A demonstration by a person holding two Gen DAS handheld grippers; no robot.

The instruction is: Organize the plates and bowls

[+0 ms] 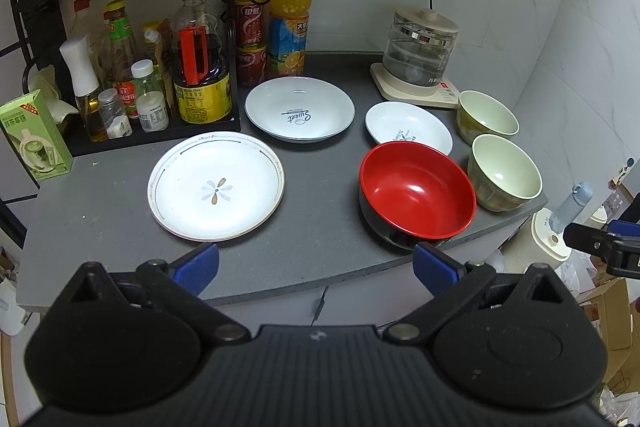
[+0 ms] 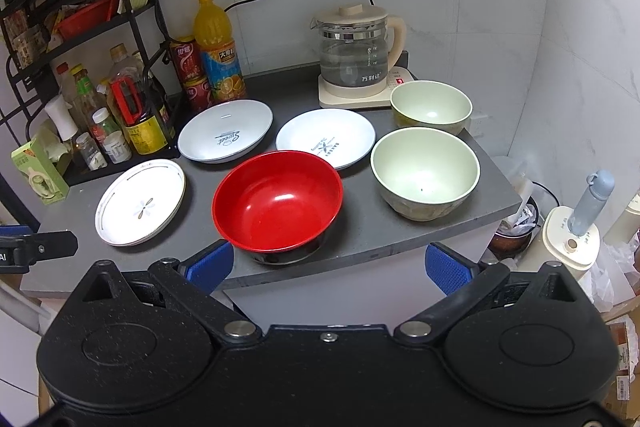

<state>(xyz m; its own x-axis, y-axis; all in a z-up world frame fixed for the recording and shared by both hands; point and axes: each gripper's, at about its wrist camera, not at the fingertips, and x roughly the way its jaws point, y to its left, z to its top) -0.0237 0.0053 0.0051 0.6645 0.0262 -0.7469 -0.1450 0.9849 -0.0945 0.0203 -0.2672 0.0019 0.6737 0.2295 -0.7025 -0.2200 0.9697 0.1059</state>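
Dishes spread on desk (image 1: 312, 239), nothing held.
My left gripper (image 1: 316, 267) and right gripper (image 2: 328, 265) fingers spread wide before red bowl (image 2: 278, 201).

Left gripper (image 1: 316, 267) agape, flower plate (image 1: 216, 185), red bowl (image 1: 417, 189), grey counter (image 1: 312, 227)

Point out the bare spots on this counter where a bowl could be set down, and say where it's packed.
Bare counter lies along the front edge, between the flower plate and the red bowl; another strip lies left of the flower plate. The right end is crowded: red bowl, small white dish, two green bowls and the kettle sit close together.
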